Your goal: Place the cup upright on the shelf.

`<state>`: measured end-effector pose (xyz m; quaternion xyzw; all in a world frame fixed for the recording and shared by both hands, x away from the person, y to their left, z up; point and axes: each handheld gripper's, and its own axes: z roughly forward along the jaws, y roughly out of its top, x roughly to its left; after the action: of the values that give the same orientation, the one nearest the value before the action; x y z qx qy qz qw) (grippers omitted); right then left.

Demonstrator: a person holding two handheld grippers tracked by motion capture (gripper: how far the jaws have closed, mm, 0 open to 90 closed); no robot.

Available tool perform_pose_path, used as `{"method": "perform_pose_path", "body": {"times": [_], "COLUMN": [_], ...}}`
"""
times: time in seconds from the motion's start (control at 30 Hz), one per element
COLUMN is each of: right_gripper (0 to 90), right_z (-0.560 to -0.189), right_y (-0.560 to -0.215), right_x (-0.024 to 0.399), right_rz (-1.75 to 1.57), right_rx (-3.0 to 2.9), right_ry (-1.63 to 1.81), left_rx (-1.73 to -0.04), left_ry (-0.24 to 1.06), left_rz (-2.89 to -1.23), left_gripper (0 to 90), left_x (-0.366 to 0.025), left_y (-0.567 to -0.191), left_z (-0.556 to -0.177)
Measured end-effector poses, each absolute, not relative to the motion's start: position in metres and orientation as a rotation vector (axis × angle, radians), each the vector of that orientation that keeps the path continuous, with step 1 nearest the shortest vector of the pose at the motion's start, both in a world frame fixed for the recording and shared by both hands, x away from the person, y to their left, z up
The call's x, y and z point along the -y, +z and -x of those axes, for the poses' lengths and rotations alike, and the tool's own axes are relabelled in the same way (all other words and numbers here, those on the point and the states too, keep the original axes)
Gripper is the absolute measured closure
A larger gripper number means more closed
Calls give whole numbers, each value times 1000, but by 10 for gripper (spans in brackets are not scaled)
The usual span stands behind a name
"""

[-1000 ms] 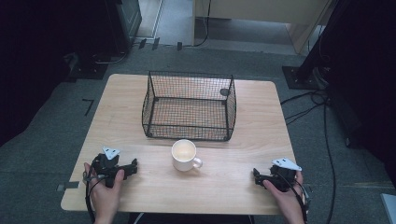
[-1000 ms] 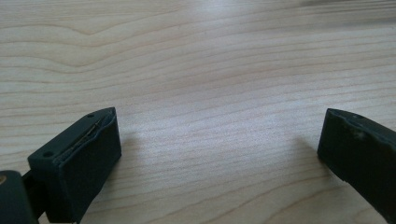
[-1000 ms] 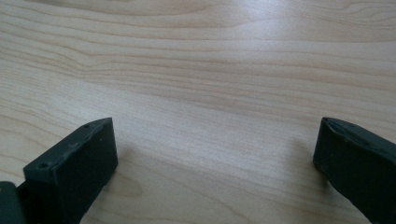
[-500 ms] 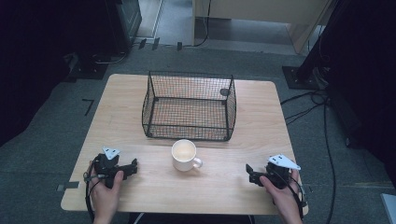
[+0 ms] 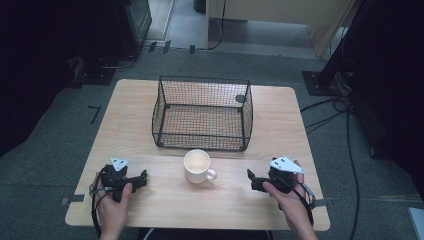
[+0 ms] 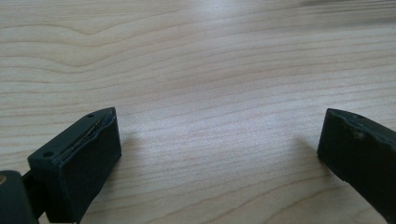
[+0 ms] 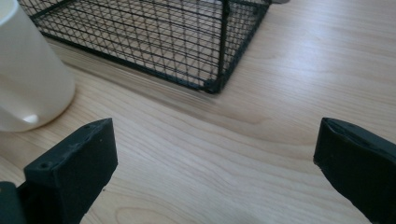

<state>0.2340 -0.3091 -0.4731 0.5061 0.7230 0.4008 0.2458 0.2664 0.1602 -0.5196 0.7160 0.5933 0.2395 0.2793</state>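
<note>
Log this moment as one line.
left tool: open, empty | right tool: open, empty, aimed at mug | mug: upright, table, before basket | basket: empty

No writing, label, brand, number or sign can be read anywhere. The mug [image 5: 198, 165], the wire basket [image 5: 202, 114] and the desk [image 5: 230, 200] are all bare of print, and so are the grey plates on the left claw [image 5: 142, 178] and the right claw [image 5: 251, 180].

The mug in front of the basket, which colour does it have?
The mug is cream white, best seen in the high view.
</note>
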Motion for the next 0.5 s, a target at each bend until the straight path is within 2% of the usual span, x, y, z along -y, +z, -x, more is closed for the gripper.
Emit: {"method": "perform_pose_path", "body": {"times": [0.5], "right_gripper": [0], "right_z": [-241], "right_y": [-466], "right_x": [273], "right_rz": [-1330], "right_rx": [-2038], "right_ry": [1220], "left_rx": [-1591], "left_ry": [643], "left_rz": [-1921], "left_gripper": [0], "left_x": [-160], "left_y": [-520], "left_z": [-266]}}
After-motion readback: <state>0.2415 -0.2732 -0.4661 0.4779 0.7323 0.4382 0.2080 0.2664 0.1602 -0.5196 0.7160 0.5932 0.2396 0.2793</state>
